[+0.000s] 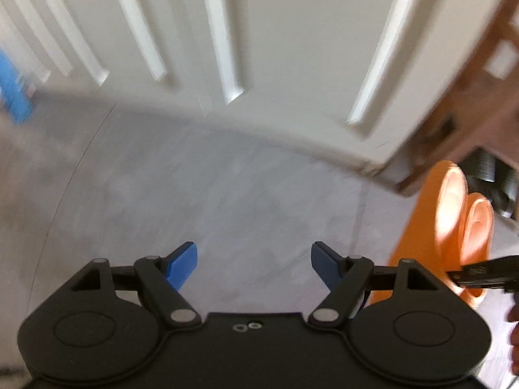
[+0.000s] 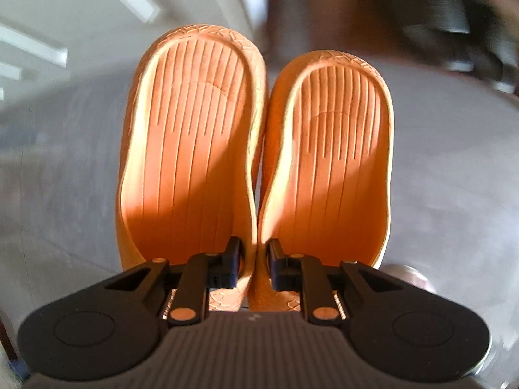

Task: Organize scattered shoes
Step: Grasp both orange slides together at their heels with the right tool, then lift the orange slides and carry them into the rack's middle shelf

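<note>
Two orange slippers hang side by side below my right gripper (image 2: 254, 267), heels away from the camera: the left slipper (image 2: 191, 136) and the right slipper (image 2: 334, 142). The right gripper is shut, pinching the two inner side walls together near the toe straps. In the left wrist view the same orange pair (image 1: 451, 223) hangs at the right edge, held clear of the grey floor (image 1: 227, 201), with a black gripper part (image 1: 483, 274) across it. My left gripper (image 1: 254, 265) stands open over bare floor, nothing between its blue pads.
A white panelled door (image 1: 259, 48) stands just beyond the floor. A wooden frame (image 1: 467, 97) and dark objects sit at the far right. Something blue (image 1: 13, 87) shows at the left edge. A person's fingers (image 1: 514, 340) appear at the right border.
</note>
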Demonstrator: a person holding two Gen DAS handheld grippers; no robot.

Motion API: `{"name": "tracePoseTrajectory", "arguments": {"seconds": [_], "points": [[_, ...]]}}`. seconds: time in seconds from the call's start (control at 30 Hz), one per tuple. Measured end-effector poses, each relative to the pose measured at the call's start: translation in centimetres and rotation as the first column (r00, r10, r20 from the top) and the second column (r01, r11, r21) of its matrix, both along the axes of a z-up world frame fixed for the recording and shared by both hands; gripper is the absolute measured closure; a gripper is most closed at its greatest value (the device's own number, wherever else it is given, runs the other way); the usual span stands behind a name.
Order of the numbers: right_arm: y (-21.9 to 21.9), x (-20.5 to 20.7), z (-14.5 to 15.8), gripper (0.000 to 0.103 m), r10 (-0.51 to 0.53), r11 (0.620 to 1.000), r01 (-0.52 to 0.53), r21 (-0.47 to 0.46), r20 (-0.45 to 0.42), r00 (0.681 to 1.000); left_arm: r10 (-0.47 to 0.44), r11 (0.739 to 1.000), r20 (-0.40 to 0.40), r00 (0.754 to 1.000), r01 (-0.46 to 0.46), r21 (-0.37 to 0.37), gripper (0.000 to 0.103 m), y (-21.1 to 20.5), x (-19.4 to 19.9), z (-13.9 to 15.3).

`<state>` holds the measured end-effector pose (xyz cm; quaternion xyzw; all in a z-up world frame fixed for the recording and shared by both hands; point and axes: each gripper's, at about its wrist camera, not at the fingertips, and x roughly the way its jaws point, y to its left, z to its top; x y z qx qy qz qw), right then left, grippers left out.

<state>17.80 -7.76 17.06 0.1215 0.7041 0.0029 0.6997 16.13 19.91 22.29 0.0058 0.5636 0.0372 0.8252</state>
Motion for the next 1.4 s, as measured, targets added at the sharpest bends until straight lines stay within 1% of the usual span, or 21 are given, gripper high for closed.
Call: {"name": "tracePoseTrajectory", "arguments": {"seconds": [0.07, 0.13, 0.2, 0.33, 0.4, 0.47, 0.53, 0.6, 0.73, 0.77, 0.8, 0.9, 1.0, 1.13, 1.3, 1.4], "points": [[-2.8, -0.5, 2.8, 0.083, -0.034, 0.999, 0.035, -0.025, 0.025, 0.999, -0.067, 0.998, 0.025, 0.997, 0.068, -0.010, 0.026, -2.7, 0.5, 1.6], [-7.0, -1.1, 6.8, 0.083, -0.073, 0.995, 0.077, -0.065, 0.067, 0.995, -0.103, 0.994, 0.038, 0.994, 0.104, -0.016, 0.026, -4.5, 0.7, 2.5], [-10.3, -1.5, 10.2, 0.083, -0.110, 0.988, 0.120, -0.093, 0.108, 0.988, -0.164, 0.985, 0.061, 0.985, 0.166, -0.037, 0.026, -7.7, 0.7, 4.2], [-15.9, -2.3, 17.6, 0.083, -0.156, 0.975, 0.182, -0.130, 0.188, 0.970, -0.231, 0.969, 0.091, 0.969, 0.238, -0.070, 0.026, -12.0, 0.4, 6.7], [-18.3, -2.3, 21.4, 0.083, -0.164, 0.969, 0.199, -0.145, 0.224, 0.961, -0.268, 0.956, 0.110, 0.957, 0.279, -0.095, 0.026, -14.9, 0.2, 8.4], [-20.5, -2.0, 24.9, 0.083, -0.156, 0.965, 0.203, -0.164, 0.261, 0.953, -0.288, 0.948, 0.117, 0.950, 0.301, -0.107, 0.026, -16.9, 0.1, 9.4], [-22.4, -1.2, 27.6, 0.083, -0.137, 0.963, 0.196, -0.184, 0.291, 0.947, -0.300, 0.942, 0.124, 0.946, 0.315, -0.118, 0.026, -18.4, 0.2, 10.1], [-24.1, 0.1, 29.5, 0.083, -0.100, 0.962, 0.171, -0.212, 0.312, 0.945, -0.313, 0.936, 0.133, 0.940, 0.329, -0.126, 0.026, -20.1, 0.4, 10.8], [-27.0, 3.4, 30.0, 0.083, -0.024, 0.963, 0.110, -0.245, 0.331, 0.943, -0.336, 0.925, 0.153, 0.929, 0.356, -0.134, 0.026, -23.6, 1.0, 11.6], [-27.2, 4.3, 29.8, 0.083, -0.007, 0.963, 0.097, -0.251, 0.336, 0.942, -0.336, 0.924, 0.152, 0.929, 0.357, -0.135, 0.026, -24.5, 1.3, 11.6], [-26.9, 5.3, 29.0, 0.083, 0.009, 0.962, 0.084, -0.259, 0.339, 0.941, -0.336, 0.924, 0.150, 0.930, 0.356, -0.137, 0.026, -24.8, 1.4, 11.5], [-28.6, 6.9, 28.2, 0.083, 0.037, 0.961, 0.061, -0.268, 0.344, 0.938, -0.329, 0.923, 0.150, 0.932, 0.351, -0.155, 0.026, -26.6, 2.0, 11.0], [-30.2, 8.2, 27.3, 0.083, 0.053, 0.962, 0.046, -0.271, 0.350, 0.935, -0.336, 0.916, 0.157, 0.929, 0.361, -0.175, 0.026, -28.6, 2.4, 10.6], [-30.7, 9.3, 26.5, 0.083, 0.060, 0.965, 0.042, -0.260, 0.369, 0.928, -0.351, 0.906, 0.164, 0.922, 0.379, -0.190, 0.026, -30.0, 2.5, 10.1], [-31.0, 9.9, 25.6, 0.083, 0.084, 0.964, 0.024, -0.265, 0.386, 0.919, -0.400, 0.884, 0.199, 0.895, 0.434, -0.174, 0.026, -32.6, 2.8, 9.2], [-31.2, 9.7, 25.5, 0.083, 0.095, 0.964, 0.014, -0.265, 0.397, 0.913, -0.406, 0.877, 0.215, 0.888, 0.445, -0.183, 0.026, -33.6, 3.0, 9.0]]}}
